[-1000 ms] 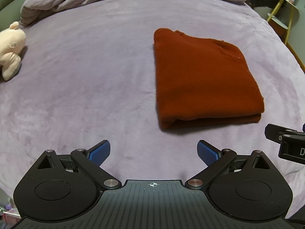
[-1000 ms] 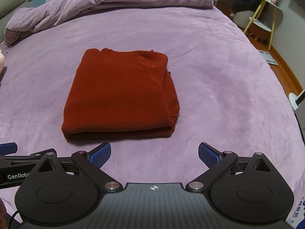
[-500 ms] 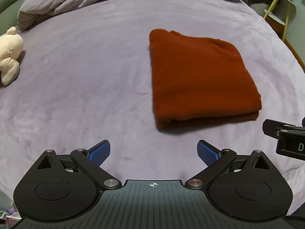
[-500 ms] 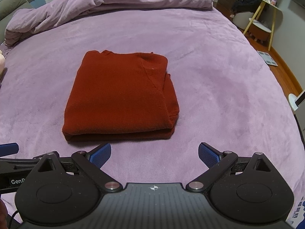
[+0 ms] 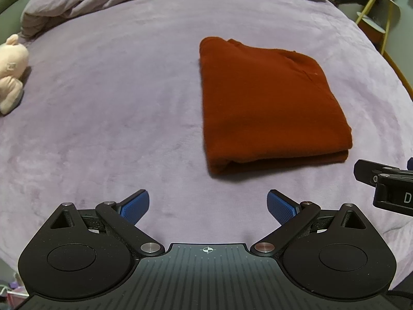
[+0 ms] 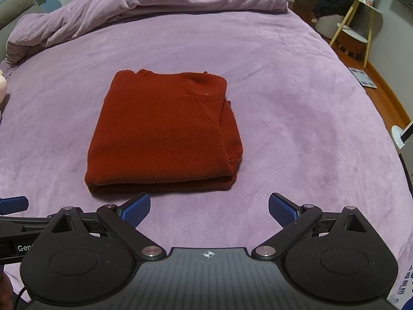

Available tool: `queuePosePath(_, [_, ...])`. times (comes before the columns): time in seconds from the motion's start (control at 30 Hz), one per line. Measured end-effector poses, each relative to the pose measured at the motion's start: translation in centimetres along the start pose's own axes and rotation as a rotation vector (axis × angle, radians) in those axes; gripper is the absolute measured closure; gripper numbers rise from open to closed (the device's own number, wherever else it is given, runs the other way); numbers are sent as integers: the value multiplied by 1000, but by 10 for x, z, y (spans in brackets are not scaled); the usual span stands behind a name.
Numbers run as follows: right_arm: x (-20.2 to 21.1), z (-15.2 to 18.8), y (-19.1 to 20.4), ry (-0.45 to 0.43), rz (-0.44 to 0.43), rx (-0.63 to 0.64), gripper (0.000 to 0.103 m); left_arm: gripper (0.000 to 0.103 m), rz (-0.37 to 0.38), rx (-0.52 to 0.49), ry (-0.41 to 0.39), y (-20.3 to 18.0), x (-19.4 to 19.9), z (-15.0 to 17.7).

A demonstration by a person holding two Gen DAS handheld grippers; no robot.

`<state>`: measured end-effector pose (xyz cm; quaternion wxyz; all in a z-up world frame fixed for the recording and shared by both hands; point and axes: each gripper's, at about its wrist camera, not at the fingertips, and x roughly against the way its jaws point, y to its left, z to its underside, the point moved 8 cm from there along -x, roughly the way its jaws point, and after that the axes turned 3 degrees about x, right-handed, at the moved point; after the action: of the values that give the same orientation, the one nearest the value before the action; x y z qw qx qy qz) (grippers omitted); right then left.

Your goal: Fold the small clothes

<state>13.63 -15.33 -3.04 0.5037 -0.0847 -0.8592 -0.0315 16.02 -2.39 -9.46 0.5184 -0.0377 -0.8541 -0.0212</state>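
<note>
A rust-red knit garment [image 5: 268, 106] lies folded into a thick rectangle on the purple bed cover [image 5: 116, 108]. It also shows in the right wrist view [image 6: 162, 131], left of centre. My left gripper [image 5: 208, 205] is open and empty, hovering near the bed's front edge, below and left of the garment. My right gripper [image 6: 209, 208] is open and empty, just in front of the garment's near folded edge. Neither touches the cloth. Part of the right gripper's body [image 5: 387, 186] shows at the right edge of the left wrist view.
A rumpled purple duvet [image 6: 155, 7] lies across the far end of the bed. A cream plush toy [image 5: 10, 72] sits at the left edge. A yellow-legged side table [image 6: 358, 18] and wooden floor [image 6: 387, 95] are off the bed's right side.
Both grippers have drawn back slightly from the garment, which sits a little farther away in both views. Both stay open. The garment has not moved on the bed.
</note>
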Motion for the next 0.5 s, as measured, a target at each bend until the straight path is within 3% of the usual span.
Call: queuePosePath(0.5, [-1,-1,1,4,-2,0,5,2,14,5,14,-4,-3,0])
